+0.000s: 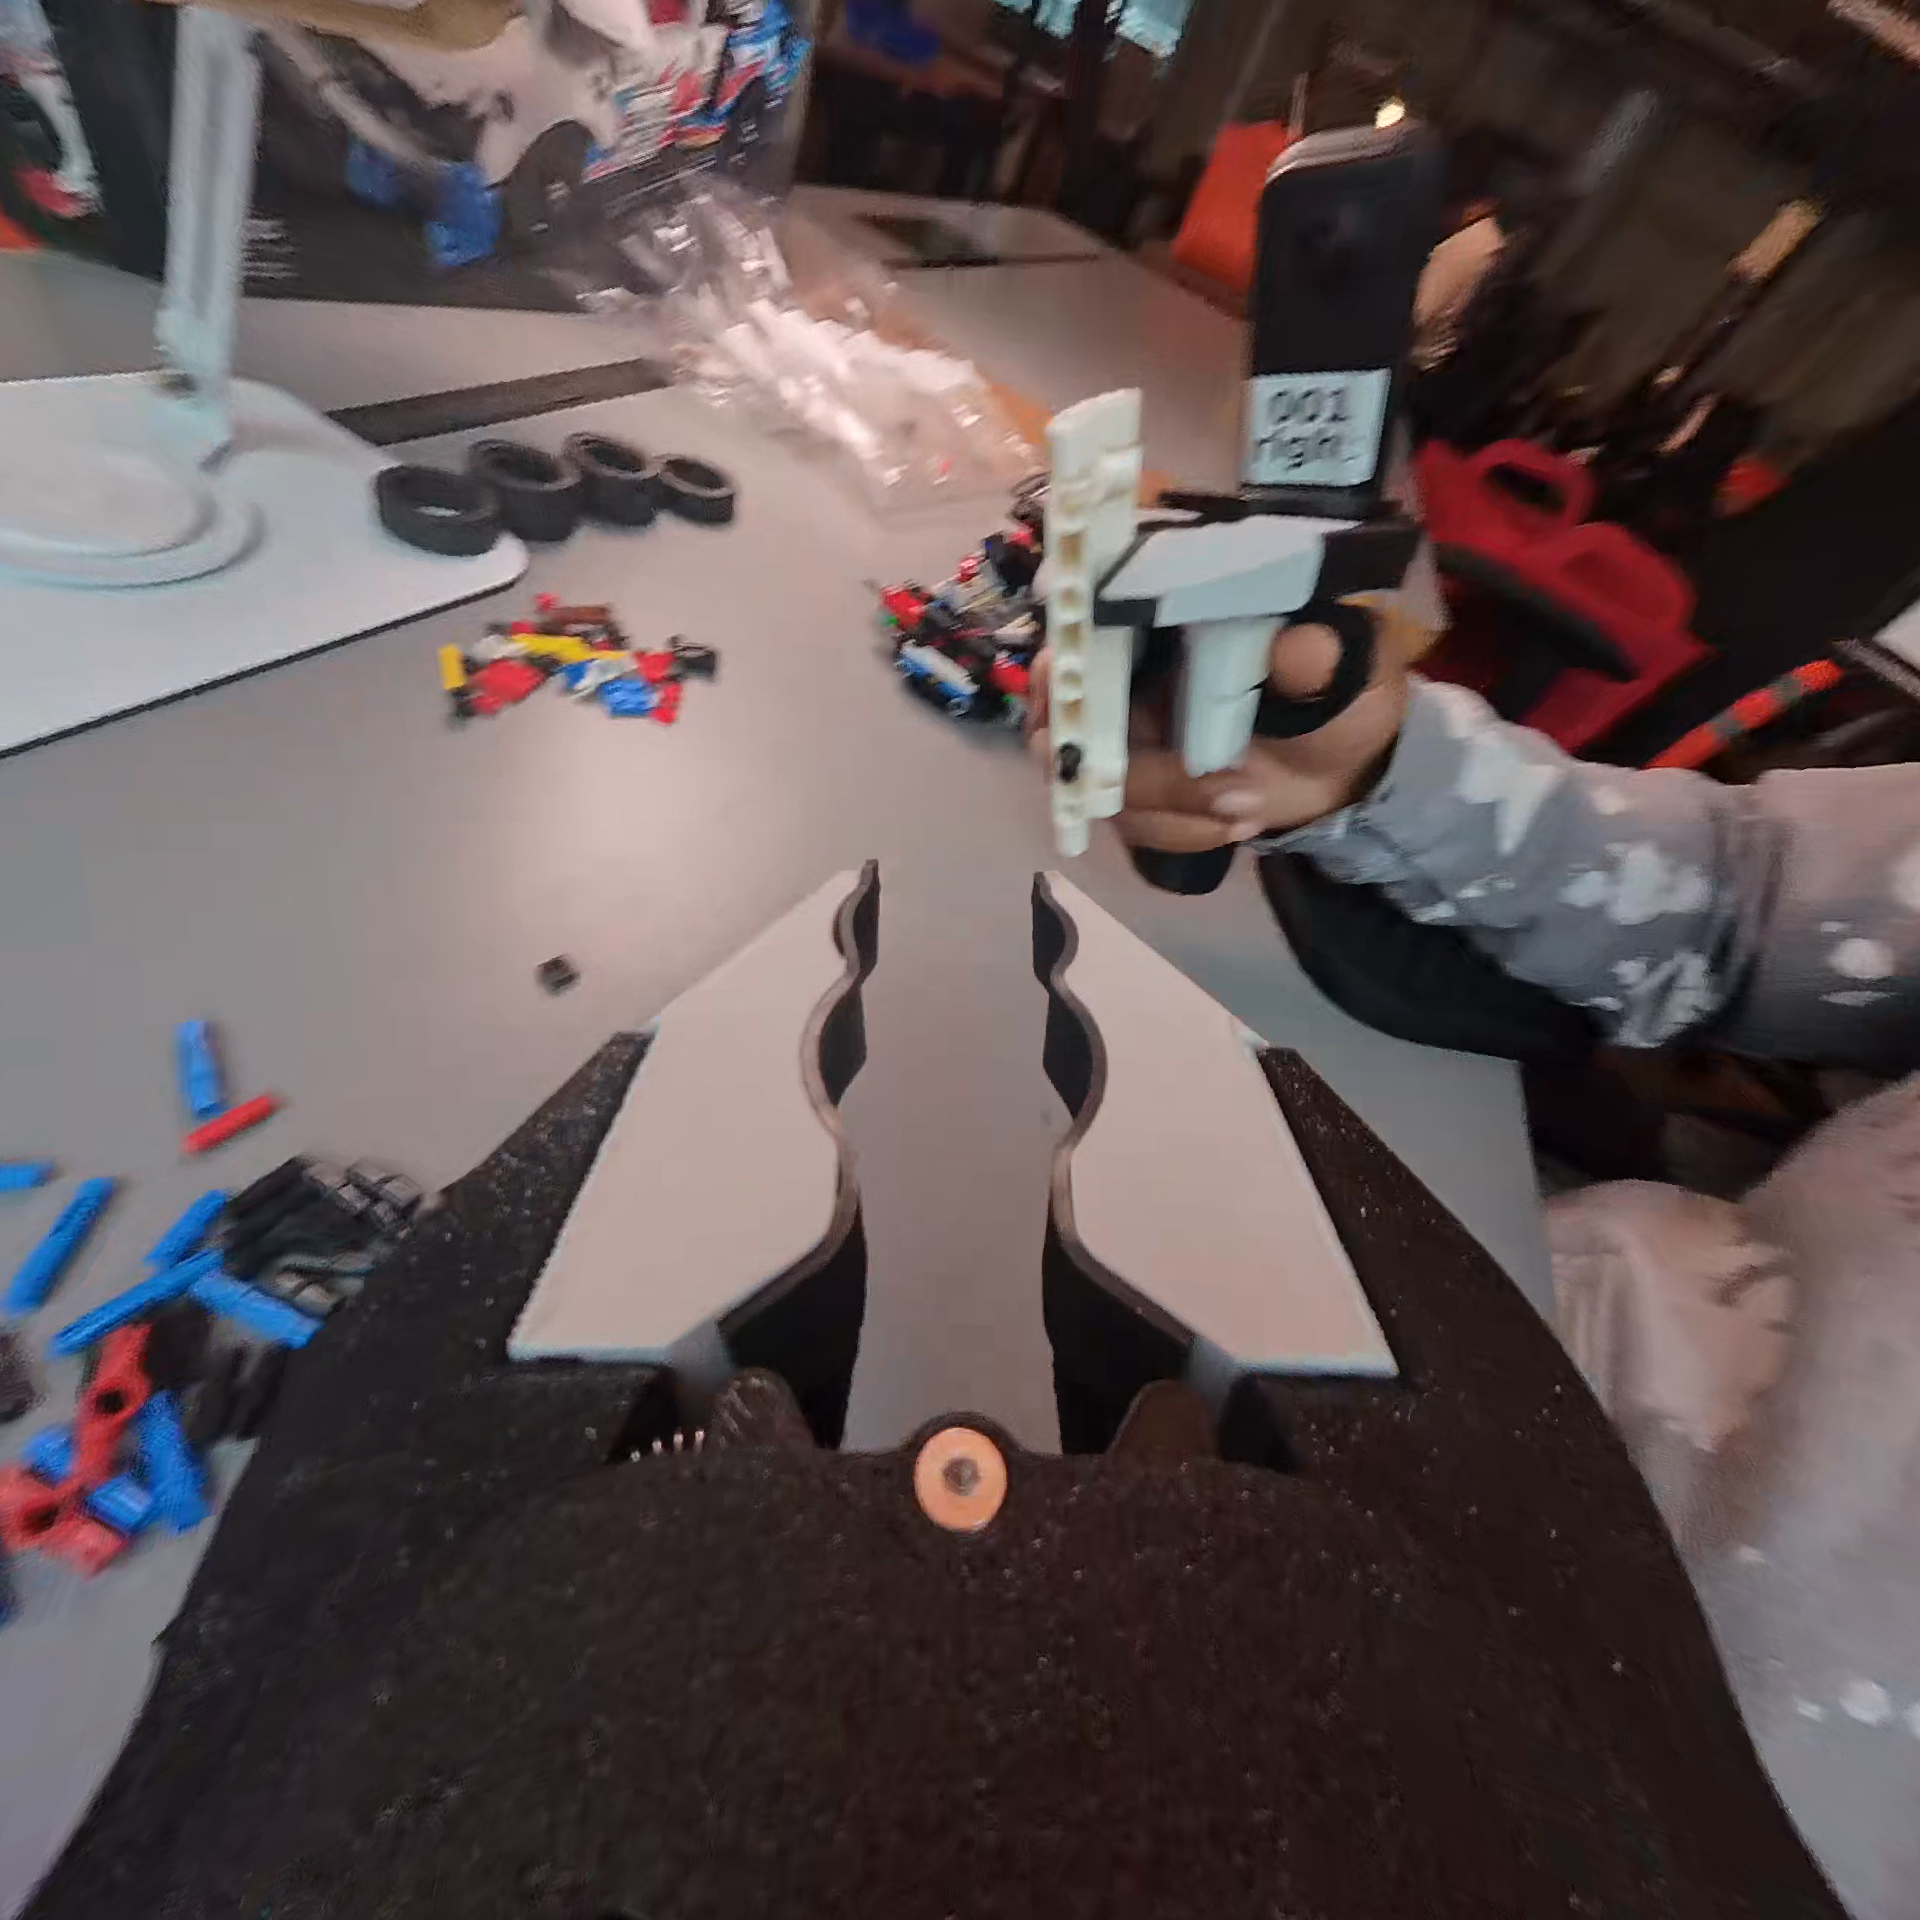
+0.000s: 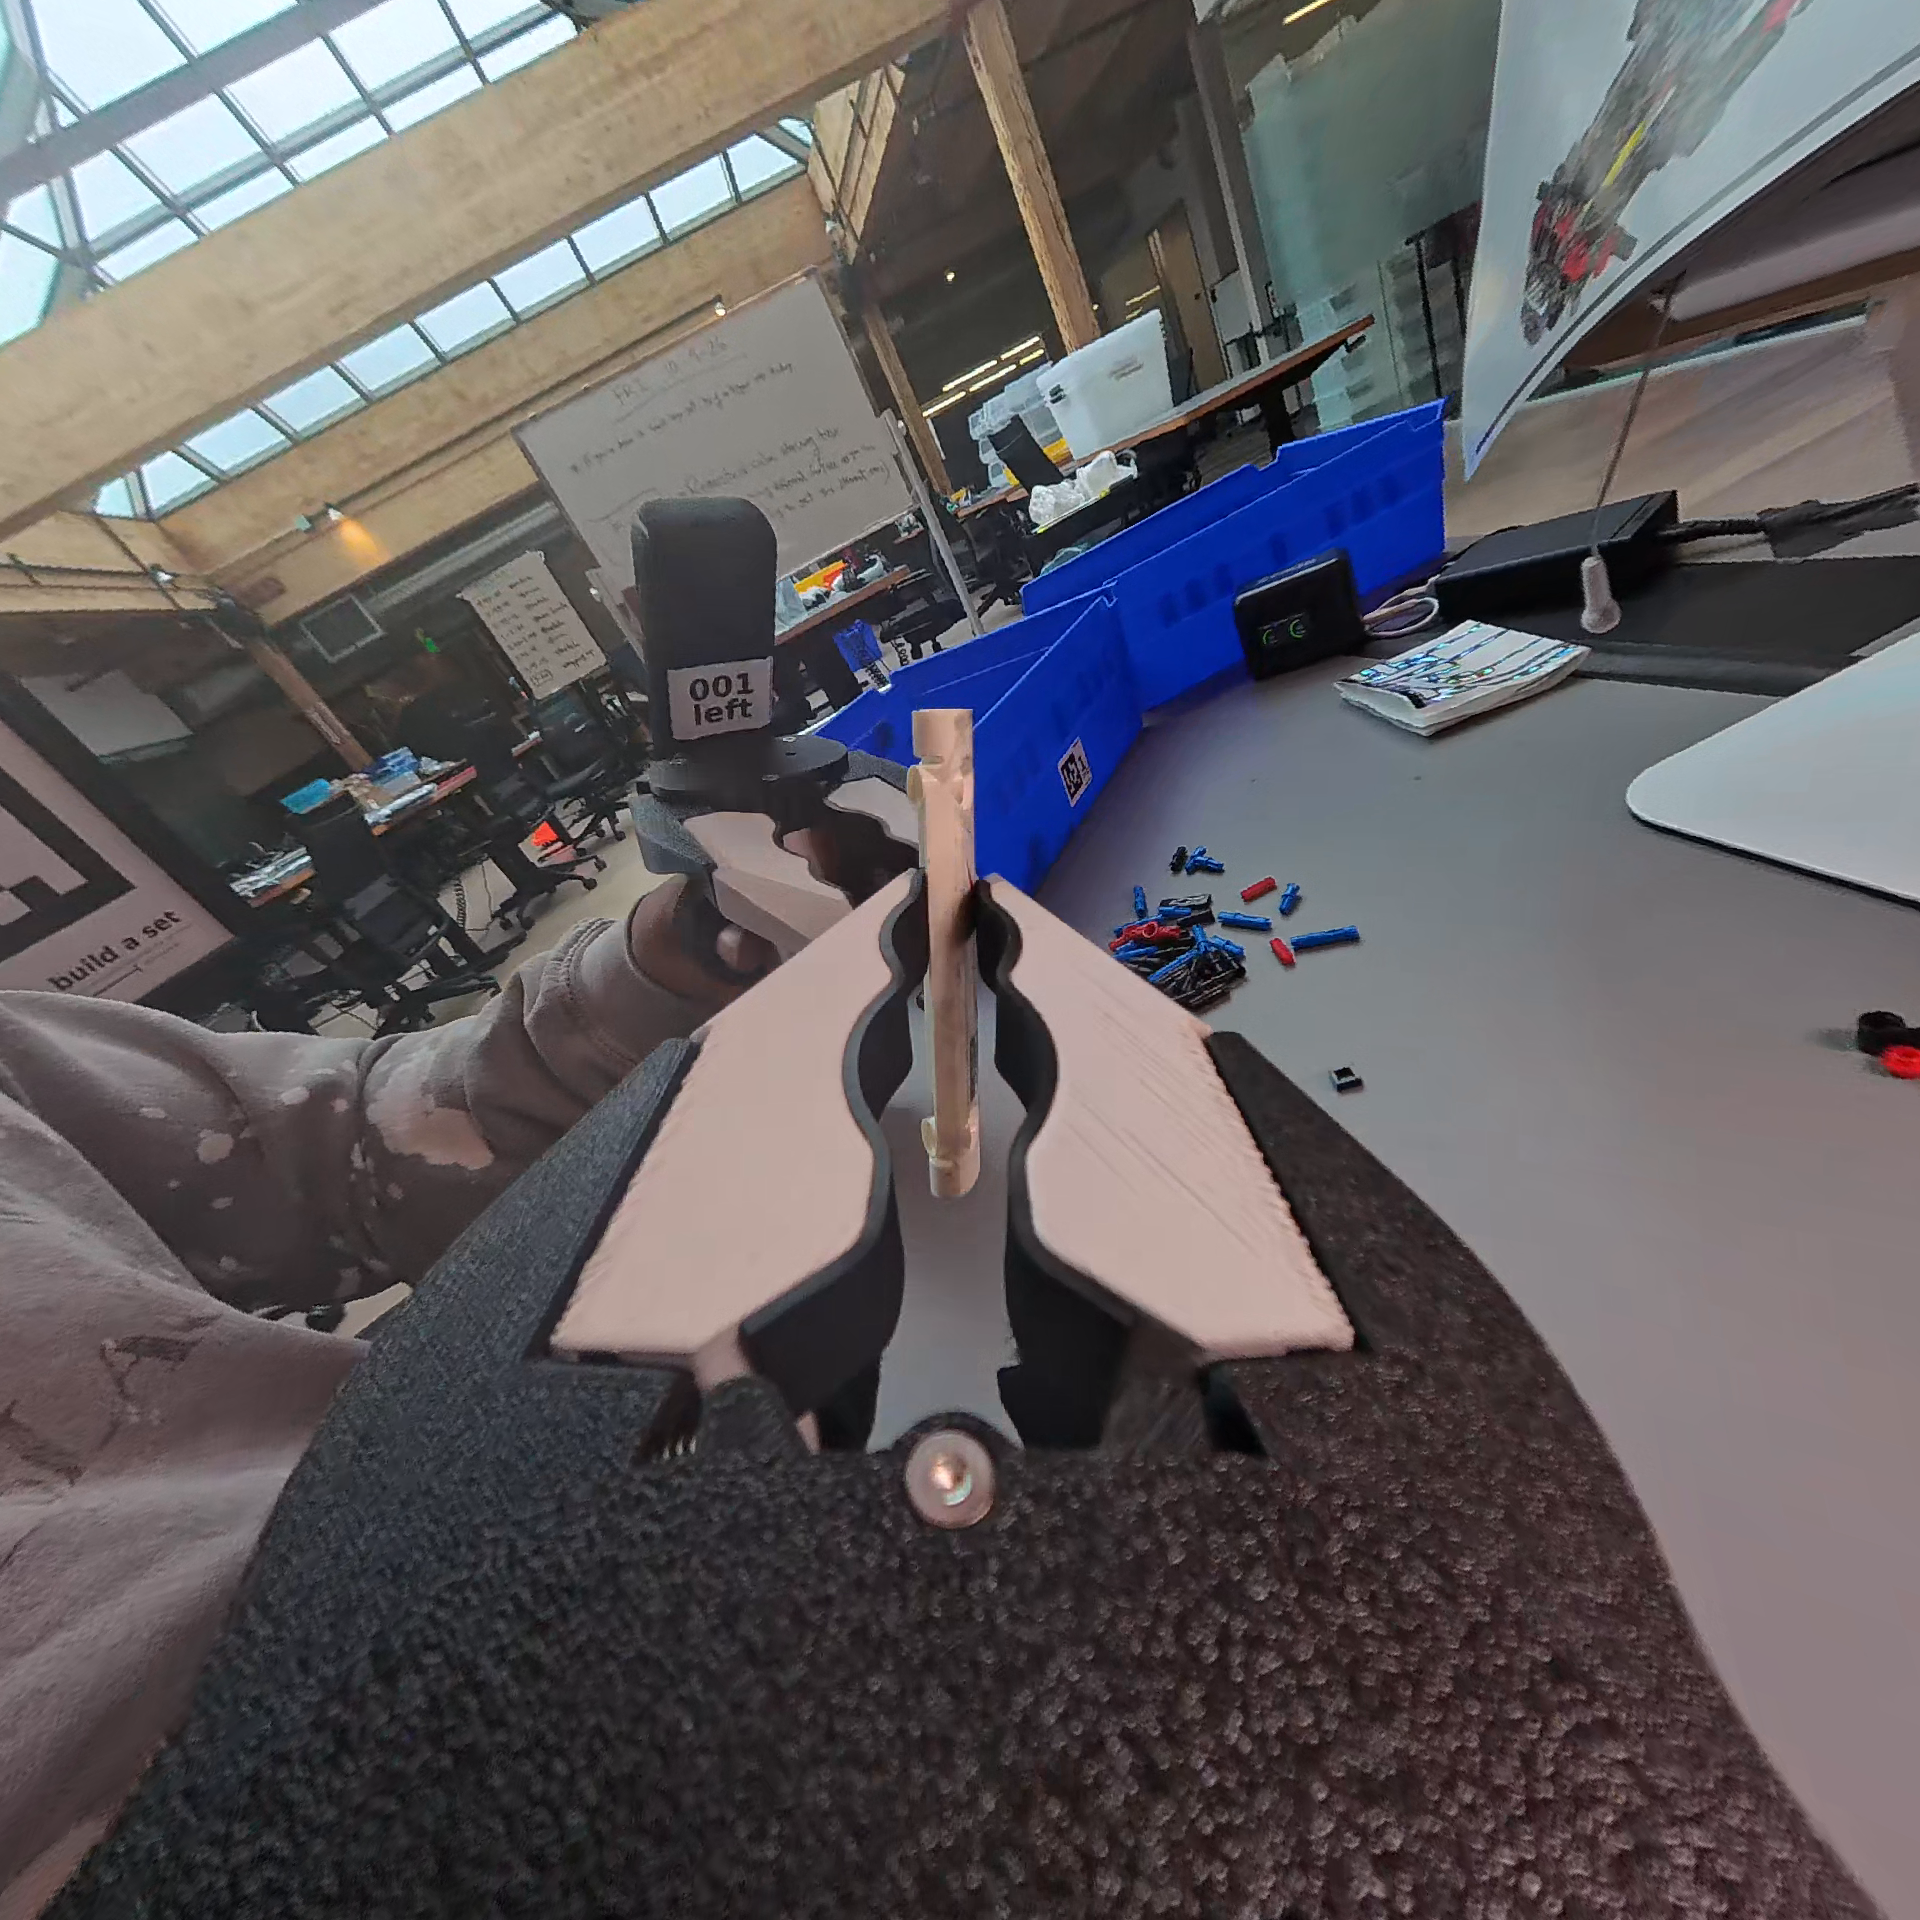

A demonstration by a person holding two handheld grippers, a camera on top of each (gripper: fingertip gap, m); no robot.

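Observation:
My right gripper point(image 2: 948, 902) is shut on a long white holed building beam point(image 2: 952, 997) and holds it upright above the grey table. In the left wrist view that beam point(image 1: 1089, 613) stands upright in the right gripper point(image 1: 1117, 592), up and to the right of my left gripper. My left gripper point(image 1: 956, 883) is open and empty, hovering over bare table just below the beam. It also shows in the right wrist view point(image 2: 831, 831), behind the beam.
Several black tyres point(image 1: 551, 494) lie by a white lamp base point(image 1: 125, 499). Piles of small coloured parts point(image 1: 571, 665), a part-built model point(image 1: 966, 634), blue and red pins point(image 1: 125, 1299) point(image 2: 1205, 935) and a small black piece point(image 1: 558, 974) lie about. Blue bins point(image 2: 1195, 603) stand behind.

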